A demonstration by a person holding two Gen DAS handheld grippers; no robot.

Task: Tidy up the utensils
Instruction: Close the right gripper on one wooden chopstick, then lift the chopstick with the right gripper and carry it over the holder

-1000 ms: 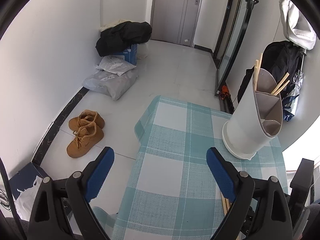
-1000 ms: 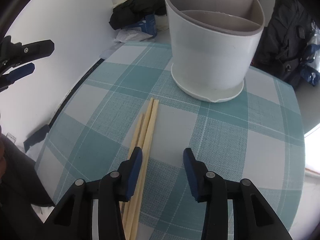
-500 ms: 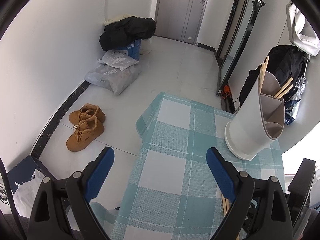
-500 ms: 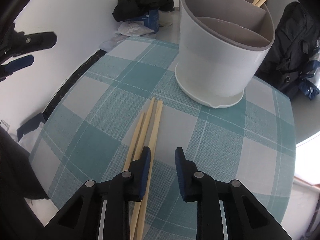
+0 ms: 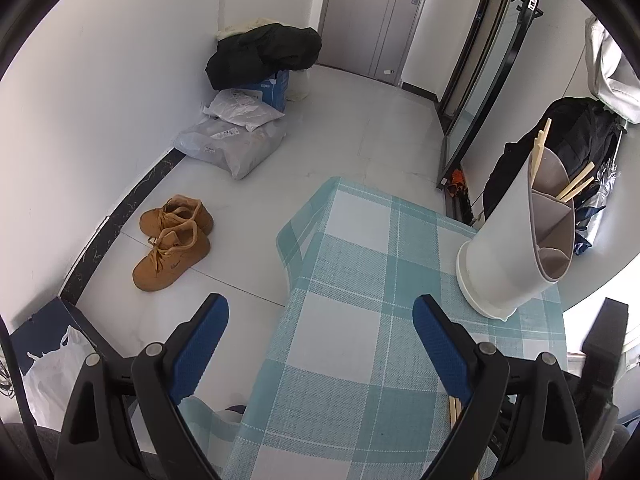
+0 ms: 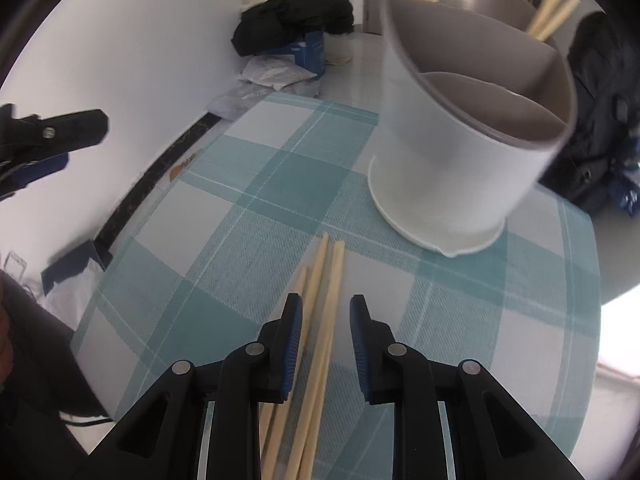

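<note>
Lying between right tongs [image 6: 324, 320]: chopsticks [image 6: 320, 320].

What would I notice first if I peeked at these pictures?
Probably the big white utensil holder at the far side of the teal checked tablecloth, with chopsticks poking out. Next, the loose chopsticks lying between the right hand-held gripper's blue pads, and tan boots on the floor.

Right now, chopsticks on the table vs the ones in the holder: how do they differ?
The loose chopsticks lie flat on the checked tablecloth; the held chopsticks stand leaning in the holder. The loose ones show most of their length; the held ones show only their tips. Both are pale wood.
</note>
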